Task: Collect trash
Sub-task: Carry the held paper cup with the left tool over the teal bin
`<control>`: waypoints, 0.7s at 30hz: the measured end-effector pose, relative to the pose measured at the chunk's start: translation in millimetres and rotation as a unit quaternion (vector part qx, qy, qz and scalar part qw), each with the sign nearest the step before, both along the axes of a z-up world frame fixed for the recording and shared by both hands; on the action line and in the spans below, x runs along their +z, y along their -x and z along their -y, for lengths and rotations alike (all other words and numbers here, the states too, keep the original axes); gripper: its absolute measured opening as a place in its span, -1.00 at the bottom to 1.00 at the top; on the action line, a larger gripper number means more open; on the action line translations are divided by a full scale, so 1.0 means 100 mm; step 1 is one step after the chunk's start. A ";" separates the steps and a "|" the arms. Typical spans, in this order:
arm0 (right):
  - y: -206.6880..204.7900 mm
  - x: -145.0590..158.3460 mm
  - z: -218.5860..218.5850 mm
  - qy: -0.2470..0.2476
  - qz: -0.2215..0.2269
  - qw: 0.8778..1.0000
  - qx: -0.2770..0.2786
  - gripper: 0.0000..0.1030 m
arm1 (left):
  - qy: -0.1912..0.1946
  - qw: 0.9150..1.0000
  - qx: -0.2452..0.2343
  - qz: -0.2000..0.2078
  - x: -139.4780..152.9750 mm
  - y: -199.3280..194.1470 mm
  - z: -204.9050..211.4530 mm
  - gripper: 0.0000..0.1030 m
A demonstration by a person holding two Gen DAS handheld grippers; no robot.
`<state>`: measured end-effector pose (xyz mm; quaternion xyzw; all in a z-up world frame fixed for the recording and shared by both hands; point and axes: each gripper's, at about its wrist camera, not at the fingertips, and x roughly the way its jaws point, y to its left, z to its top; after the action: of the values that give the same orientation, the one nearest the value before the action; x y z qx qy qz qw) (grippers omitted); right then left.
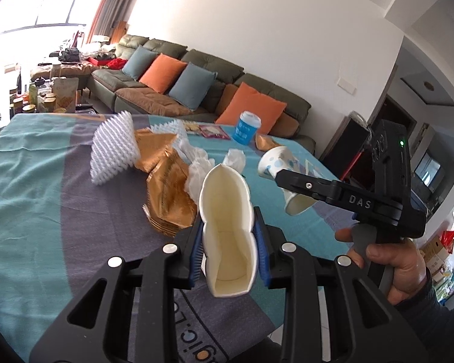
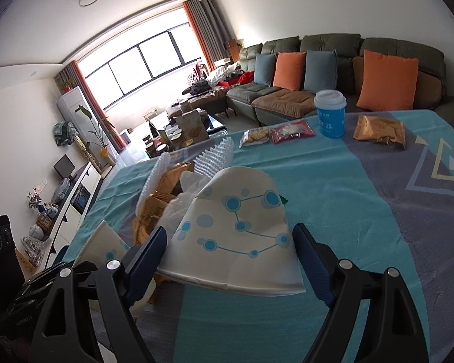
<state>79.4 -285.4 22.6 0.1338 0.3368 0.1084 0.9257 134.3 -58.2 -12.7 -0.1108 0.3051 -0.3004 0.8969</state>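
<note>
Paper was all I had in hand: my left claw [image 1: 228, 251] pinched a crushed white paper cup [image 1: 227, 227] by its flattened sides, lifted above the table [image 1: 45, 211]. My right claw [image 2: 230, 260] stood wide around a squashed white paper cup with blue dots [image 2: 242, 230], its pads seemingly against the cup's edges, also off the cloth. Both cups looked light, soft and easily crumpled further, so a gentle hold across the folded walls suited them. A gold foil wrapper [image 1: 166, 187] and white foam netting [image 1: 113, 148] lay behind. I saw no bin, and the left cup's outside stayed hidden.
</note>
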 end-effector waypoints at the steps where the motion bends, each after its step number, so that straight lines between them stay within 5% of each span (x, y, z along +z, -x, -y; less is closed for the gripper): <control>1: 0.01 0.03 -0.01 0.001 0.005 1.000 0.001 0.59 | 0.001 1.000 0.006 0.005 0.03 0.02 -0.05 -0.43; 12: -0.03 0.23 -0.46 0.001 0.034 0.998 0.056 0.59 | 0.009 0.995 0.092 0.038 0.29 0.24 -0.74 -0.43; 21: -0.15 0.33 -1.21 -0.012 0.050 0.988 0.149 0.59 | 0.000 0.980 0.187 0.062 0.47 0.58 -1.46 -0.43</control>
<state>94.0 -164.7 55.5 0.0879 0.3054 0.2557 0.9130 76.6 88.1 34.5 -0.1471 0.2231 -0.1337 0.9543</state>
